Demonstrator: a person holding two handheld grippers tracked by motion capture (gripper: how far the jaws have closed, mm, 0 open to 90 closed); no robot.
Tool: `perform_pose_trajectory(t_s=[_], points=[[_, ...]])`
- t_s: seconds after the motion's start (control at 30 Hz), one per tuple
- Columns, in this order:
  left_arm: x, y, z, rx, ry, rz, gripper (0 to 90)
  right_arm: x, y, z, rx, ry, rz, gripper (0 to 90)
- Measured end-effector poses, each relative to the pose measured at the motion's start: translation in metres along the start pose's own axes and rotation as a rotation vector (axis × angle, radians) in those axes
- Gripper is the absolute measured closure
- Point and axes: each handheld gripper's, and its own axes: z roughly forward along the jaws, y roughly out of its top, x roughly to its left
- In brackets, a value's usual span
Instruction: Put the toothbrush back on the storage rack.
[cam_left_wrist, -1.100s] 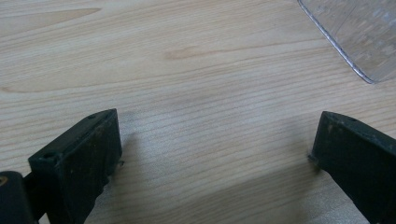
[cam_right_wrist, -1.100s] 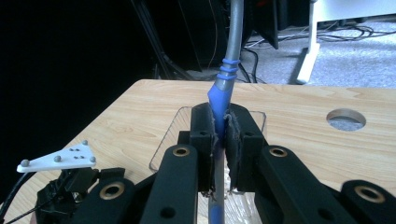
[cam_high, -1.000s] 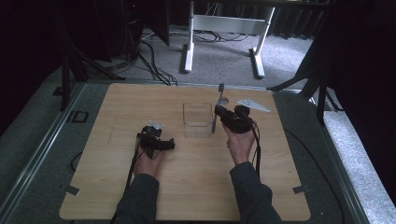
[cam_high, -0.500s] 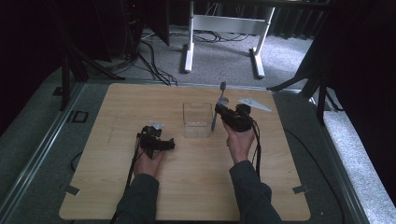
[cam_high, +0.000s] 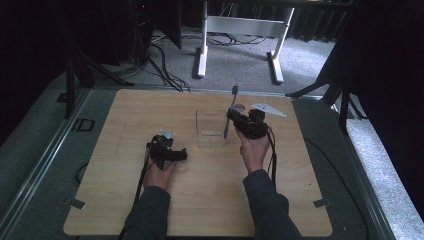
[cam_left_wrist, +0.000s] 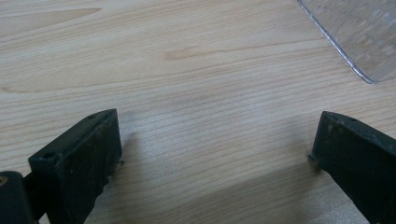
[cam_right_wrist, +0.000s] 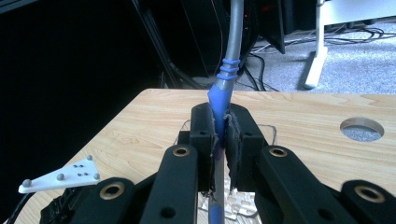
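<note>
Toothbrush (cam_right_wrist: 223, 93) head cut off above right tool (cam_right_wrist: 219, 135).

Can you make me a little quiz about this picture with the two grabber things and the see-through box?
1. True or false: the left gripper is squeezing something between its jaws.
2. What does the right gripper hold? A) a spoon B) a toothbrush with a blue and grey handle C) a pencil
3. Fill in the missing word: the clear plastic box stands on the wooden ____.

Key: 1. False, its jaws stand wide apart over bare wood. 2. B. 3. table.
</note>
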Motion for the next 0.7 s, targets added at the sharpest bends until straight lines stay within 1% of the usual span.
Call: perform_pose_trajectory(t_s=[0.2,0.3,0.5,0.7], points=[[0.0,0.0,0.0,0.0,0.0,0.0,1.5,0.0023,0.0022,0.0033,-0.002,0.002,-0.006,82.0],[0.0,0.0,0.0,0.0,0.0,0.0,1.5,0.0035,0.0036,0.0044,-0.006,0.0,-0.03,82.0],[0.0,0.0,0.0,0.0,0.0,0.0,1.5,0.0008,0.0061,0.0054,-0.008,-0.004,-0.024,82.0],[0.0,0.0,0.0,0.0,0.0,0.0,1.5,0.0014,0.008,0.0064,-0.011,-0.001,-0.038,82.0]])
